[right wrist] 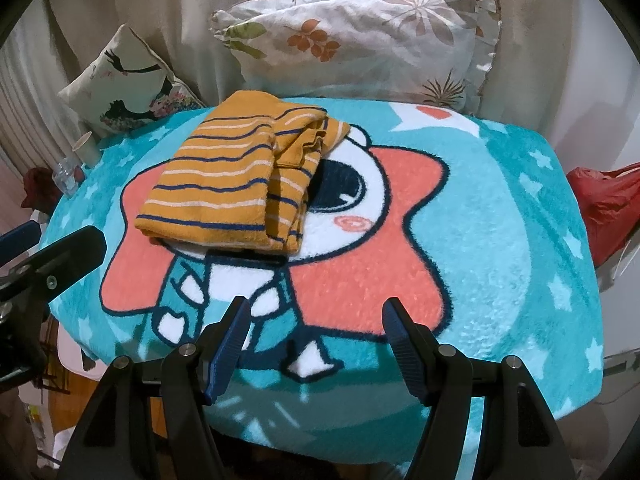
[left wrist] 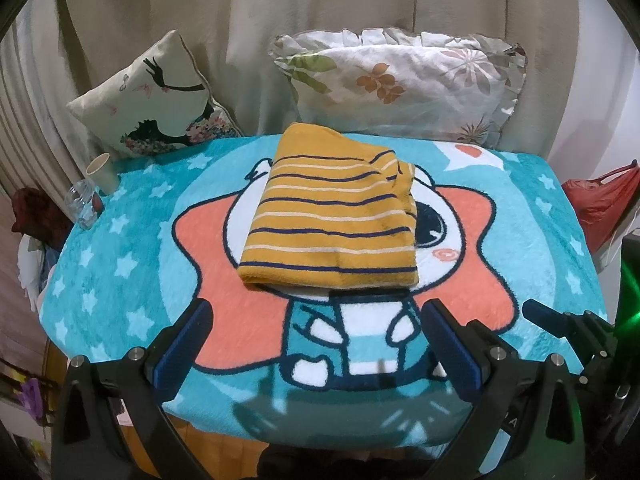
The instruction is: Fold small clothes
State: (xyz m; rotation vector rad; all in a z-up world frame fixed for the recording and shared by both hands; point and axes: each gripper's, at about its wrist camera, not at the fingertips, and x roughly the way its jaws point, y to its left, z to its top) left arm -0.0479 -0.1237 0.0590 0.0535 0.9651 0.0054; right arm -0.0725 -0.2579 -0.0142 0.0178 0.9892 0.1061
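A beige curtain [left wrist: 280, 20] hangs behind the work surface, a turquoise cartoon blanket [left wrist: 520, 240] with a floral pillow [left wrist: 400, 80] and a printed cushion [left wrist: 152, 100] along its far edge. A paper cup [left wrist: 102, 174] and a clear bottle [left wrist: 82, 206] stand at the far left corner.

The striped mustard garment [left wrist: 332, 216] lies folded into a compact rectangle around the centre of the blanket, toward the far edge. From the right wrist view, its right side shows loose, uneven layers [right wrist: 296, 168].

I hold my left gripper [left wrist: 316, 344] and right gripper [right wrist: 316, 340] above the near edge, both with jaws spread wide and holding nothing.

Judgement: the fold looks nearly complete. To finish well, I would approach the right-hand layers low, pinch only the stray edge, tuck it flush, and keep the left gripper ready to steady the near edge so the stack does not slide on the plush pile.
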